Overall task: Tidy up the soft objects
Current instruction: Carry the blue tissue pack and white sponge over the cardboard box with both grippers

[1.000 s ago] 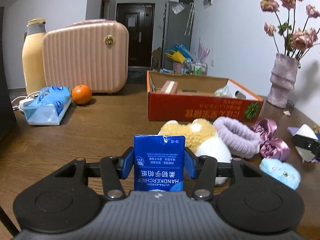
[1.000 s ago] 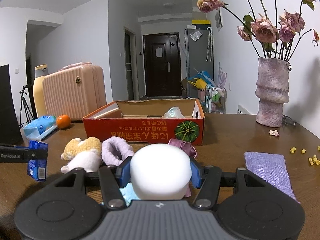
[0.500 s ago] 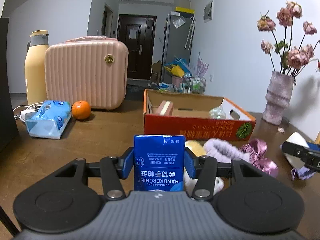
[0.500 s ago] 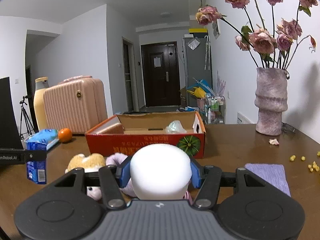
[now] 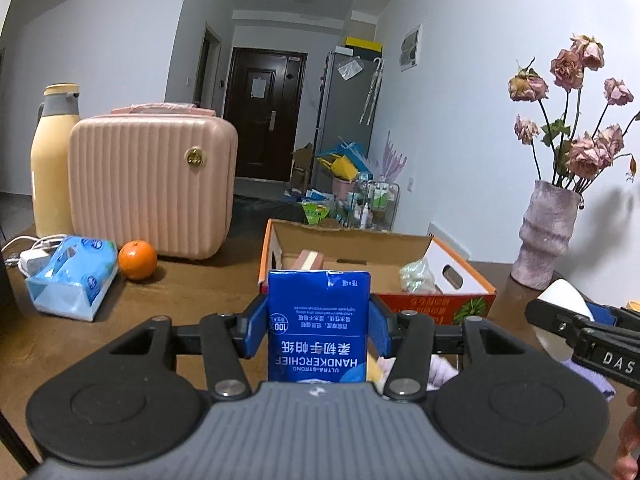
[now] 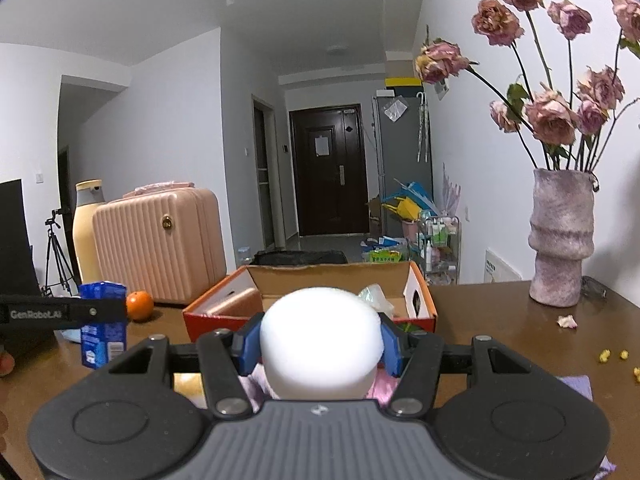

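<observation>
Two grippers are both loaded, held above a brown wooden table. Far left stands a yellow flask, then a pink ribbed case, with a blue tissue pack and an orange lying in front of them. The left gripper clamps a blue handkerchief packet upright between its blue pads, print upside down. Beyond it sits an open orange cardboard box, with a pale crumpled bag inside. The right gripper squeezes a white round soft ball in front of that box. Pale purple soft items show partly beneath both grippers. At far right stands a mauve vase of dried roses.
</observation>
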A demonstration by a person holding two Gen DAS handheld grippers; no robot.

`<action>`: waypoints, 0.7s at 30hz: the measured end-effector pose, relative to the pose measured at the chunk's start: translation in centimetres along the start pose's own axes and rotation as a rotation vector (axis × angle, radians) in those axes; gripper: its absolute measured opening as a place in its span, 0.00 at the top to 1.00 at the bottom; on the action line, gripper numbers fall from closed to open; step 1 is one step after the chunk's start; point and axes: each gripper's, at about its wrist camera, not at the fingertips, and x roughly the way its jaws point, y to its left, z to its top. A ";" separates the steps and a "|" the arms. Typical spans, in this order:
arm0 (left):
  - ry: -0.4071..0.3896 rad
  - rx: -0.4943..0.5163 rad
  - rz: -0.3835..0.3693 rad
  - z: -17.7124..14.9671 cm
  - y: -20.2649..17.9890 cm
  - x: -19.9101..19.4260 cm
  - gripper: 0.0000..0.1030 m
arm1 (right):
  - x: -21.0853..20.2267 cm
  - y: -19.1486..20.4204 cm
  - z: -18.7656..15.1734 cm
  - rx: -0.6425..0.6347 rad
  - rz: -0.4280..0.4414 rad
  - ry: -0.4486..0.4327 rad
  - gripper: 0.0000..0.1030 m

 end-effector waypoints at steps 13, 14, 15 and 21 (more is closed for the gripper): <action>-0.054 -0.019 0.018 2.7 -0.3 2.6 0.49 | 2.6 1.5 1.9 -0.051 -0.016 -0.037 0.45; -0.057 -0.021 0.019 2.8 -0.3 2.8 0.49 | 2.7 1.5 2.0 -0.054 -0.017 -0.038 0.45; -0.061 -0.023 0.019 3.0 -0.4 3.1 0.49 | 2.9 1.6 2.1 -0.058 -0.019 -0.041 0.45; -0.072 -0.032 0.020 4.0 -0.8 4.8 0.49 | 4.5 1.9 3.1 -0.083 -0.032 -0.056 0.45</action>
